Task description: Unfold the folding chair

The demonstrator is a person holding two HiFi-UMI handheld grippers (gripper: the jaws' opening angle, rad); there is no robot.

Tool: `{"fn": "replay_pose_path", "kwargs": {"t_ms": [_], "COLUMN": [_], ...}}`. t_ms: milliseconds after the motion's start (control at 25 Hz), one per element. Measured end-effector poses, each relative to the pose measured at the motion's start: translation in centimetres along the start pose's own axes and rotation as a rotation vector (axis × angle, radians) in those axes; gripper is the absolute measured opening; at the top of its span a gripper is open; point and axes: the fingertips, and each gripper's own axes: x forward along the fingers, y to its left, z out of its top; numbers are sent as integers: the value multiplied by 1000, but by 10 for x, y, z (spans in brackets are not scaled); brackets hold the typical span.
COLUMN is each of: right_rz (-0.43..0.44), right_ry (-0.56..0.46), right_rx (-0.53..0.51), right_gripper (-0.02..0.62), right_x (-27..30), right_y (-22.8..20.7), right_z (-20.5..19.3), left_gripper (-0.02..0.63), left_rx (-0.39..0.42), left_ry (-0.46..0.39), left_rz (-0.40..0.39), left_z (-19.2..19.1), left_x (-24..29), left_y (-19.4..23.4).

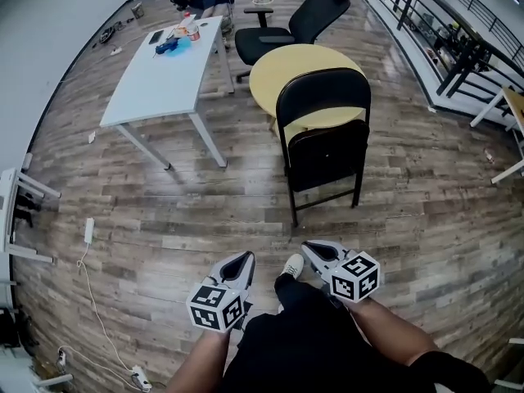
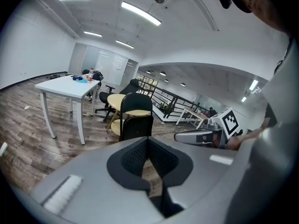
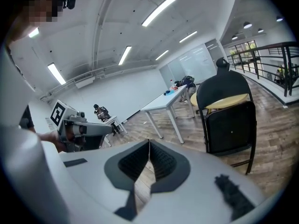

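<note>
Square markers (image 1: pixel 217 307) on left gripper (image 1: pixel 248 258), right gripper (image 1: pixel 308 247) — fingers (image 2: pixel 135 157) together; folding chair (image 1: pixel 323 129) folded

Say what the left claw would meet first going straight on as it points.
Likely the black folding chair, straight ahead of the left claw; tilted downward, it may reach the wood floor first.

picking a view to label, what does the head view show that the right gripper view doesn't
Only the head view: the person's shoe, a white charger on the floor, the right gripper from above. Only the right gripper view: ceiling lights, its own jaws shut on nothing. Both: the folded folding chair, round yellow table, white table, left gripper.
</note>
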Motion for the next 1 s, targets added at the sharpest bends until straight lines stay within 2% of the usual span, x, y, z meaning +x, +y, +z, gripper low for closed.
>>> {"fn": "replay_pose_path", "kwargs": {"t_ms": [160,400,680,1000], "right_rz": [-31,-77,-123,-192], "right_ry": [-11,-32,-115,-173], "right_rx": [7,-16,-23,4], "right_gripper": [8,8,8,8], "right_x": [12,25,30,10], "right_y": [-28,-61,-90,-108], "right_z": [20,49,80,92], "left_gripper": [8,8,8,8], "left_rx": [55,131,197,242], "left_ry": [17,19,43,48], "left_rz": [-37,-38,-55,-111], "left_z": [31,81,115,137], "left_x": [32,63,91,126], "left_y": [10,30,36,26]}}
